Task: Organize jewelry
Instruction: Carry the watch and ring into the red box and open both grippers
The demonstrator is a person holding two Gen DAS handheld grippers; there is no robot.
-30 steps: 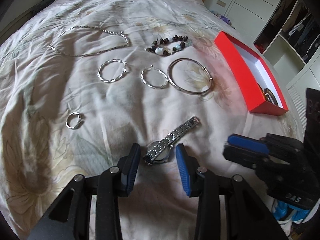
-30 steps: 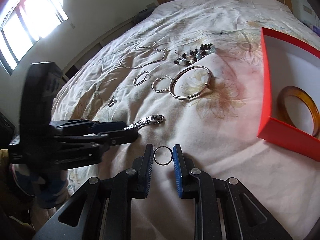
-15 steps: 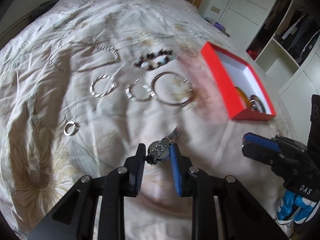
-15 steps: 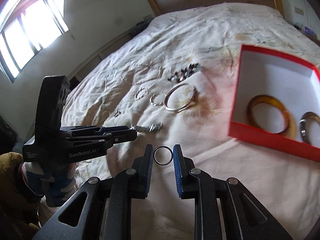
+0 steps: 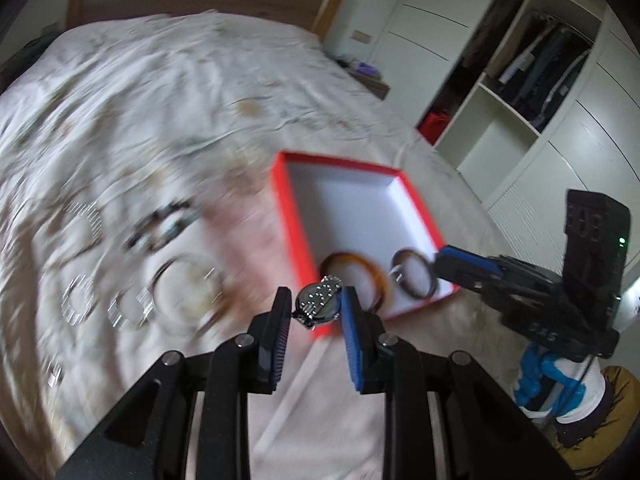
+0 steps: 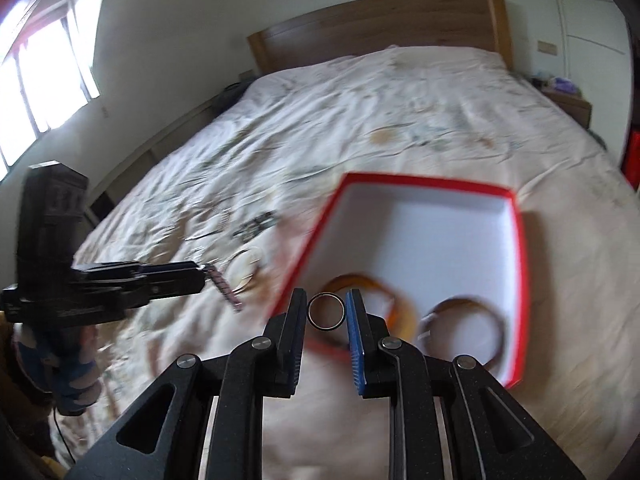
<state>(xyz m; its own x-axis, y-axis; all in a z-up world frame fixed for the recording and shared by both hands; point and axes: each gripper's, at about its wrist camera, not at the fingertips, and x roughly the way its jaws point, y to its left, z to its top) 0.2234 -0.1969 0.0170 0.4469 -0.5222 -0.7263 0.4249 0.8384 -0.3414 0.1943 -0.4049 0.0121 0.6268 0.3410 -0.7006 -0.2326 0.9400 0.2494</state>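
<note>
Left wrist view: blurred hoops [image 5: 82, 300] and a bangle [image 5: 186, 288] are lying on the bed [image 5: 168, 92] at left. Left gripper [image 5: 314, 308] is clamping the watch [image 5: 319, 305] by its face, above the near corner of the red box [image 5: 286, 216]; two bangles [image 5: 356, 270] are resting inside. Right wrist view: the watch strap [image 6: 224, 290] is dangling from the left gripper at left. Right gripper [image 6: 326, 312] is pinching a ring [image 6: 326, 311] over the box's near edge.
</note>
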